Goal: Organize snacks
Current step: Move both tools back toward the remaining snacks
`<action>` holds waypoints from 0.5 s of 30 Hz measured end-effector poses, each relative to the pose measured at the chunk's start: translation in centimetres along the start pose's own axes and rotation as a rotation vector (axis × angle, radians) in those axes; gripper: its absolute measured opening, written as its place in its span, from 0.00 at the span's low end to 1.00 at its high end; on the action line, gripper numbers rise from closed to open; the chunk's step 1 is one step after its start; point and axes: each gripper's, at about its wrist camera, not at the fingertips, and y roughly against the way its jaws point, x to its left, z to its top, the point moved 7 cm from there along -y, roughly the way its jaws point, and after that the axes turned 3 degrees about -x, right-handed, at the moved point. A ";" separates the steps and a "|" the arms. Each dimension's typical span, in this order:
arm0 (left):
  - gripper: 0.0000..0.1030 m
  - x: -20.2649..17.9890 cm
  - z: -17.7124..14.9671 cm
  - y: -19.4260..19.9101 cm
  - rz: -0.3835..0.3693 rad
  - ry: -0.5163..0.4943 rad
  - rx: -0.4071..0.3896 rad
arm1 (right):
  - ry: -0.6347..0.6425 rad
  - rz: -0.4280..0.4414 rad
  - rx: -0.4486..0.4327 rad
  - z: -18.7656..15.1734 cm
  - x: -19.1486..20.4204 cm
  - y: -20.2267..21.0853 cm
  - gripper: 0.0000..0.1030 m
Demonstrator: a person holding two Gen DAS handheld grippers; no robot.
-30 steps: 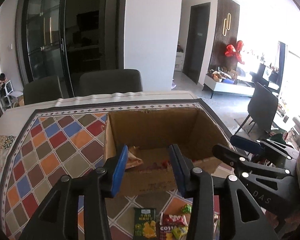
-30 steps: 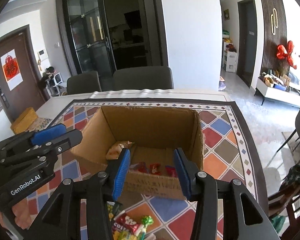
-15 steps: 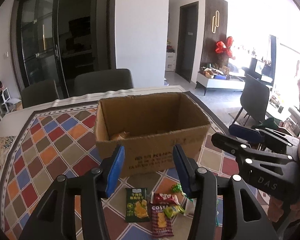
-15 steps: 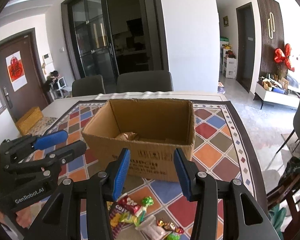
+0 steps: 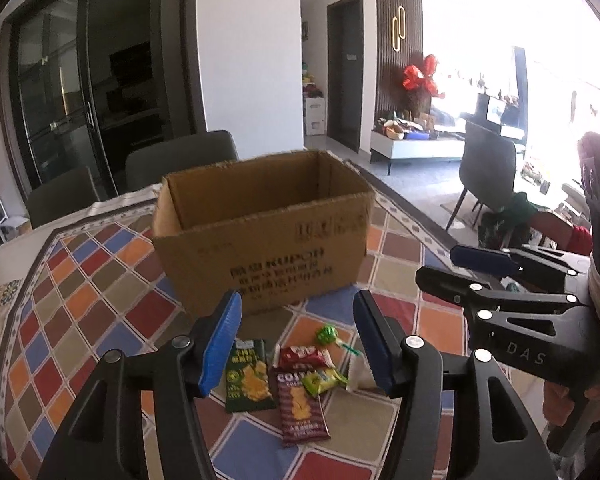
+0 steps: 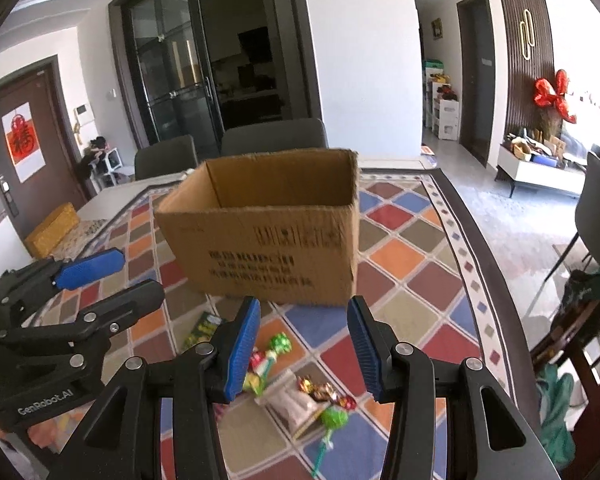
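An open cardboard box [image 5: 260,240] stands on the patterned tablecloth [image 5: 100,300]. In front of it lies a small heap of snacks: a green packet [image 5: 247,376], a dark red Costa packet [image 5: 300,408], a red packet [image 5: 302,356], a green lollipop [image 5: 325,334] and a pale packet [image 5: 358,372]. My left gripper [image 5: 298,344] hovers over this heap, jaws opening, nothing between them. My right gripper [image 6: 302,350] is open and empty above a pale packet [image 6: 294,404], wrapped candies [image 6: 320,390] and lollipops [image 6: 334,418]. The box [image 6: 268,248] stands just beyond.
Each gripper shows in the other's view: the right gripper [image 5: 452,270] at the right, the left gripper [image 6: 140,274] at the left. Two dark chairs [image 6: 272,140] stand behind the table. The table's edge [image 6: 484,248] runs along the right, with floor beyond.
Both grippers have drawn back from over the box and sunk toward the near table. The snack heap has come into full view. The left jaws have widened.
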 end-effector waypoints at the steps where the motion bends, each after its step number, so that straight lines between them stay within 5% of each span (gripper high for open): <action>1: 0.56 -0.2 -0.5 -0.1 -0.006 -0.003 0.006 | 0.003 -0.009 0.005 -0.4 -0.1 0.1 0.45; 15: 0.59 -2.1 -5.7 -1.4 -0.053 0.001 0.085 | -0.060 -0.023 0.127 -6.4 -1.6 -0.5 0.45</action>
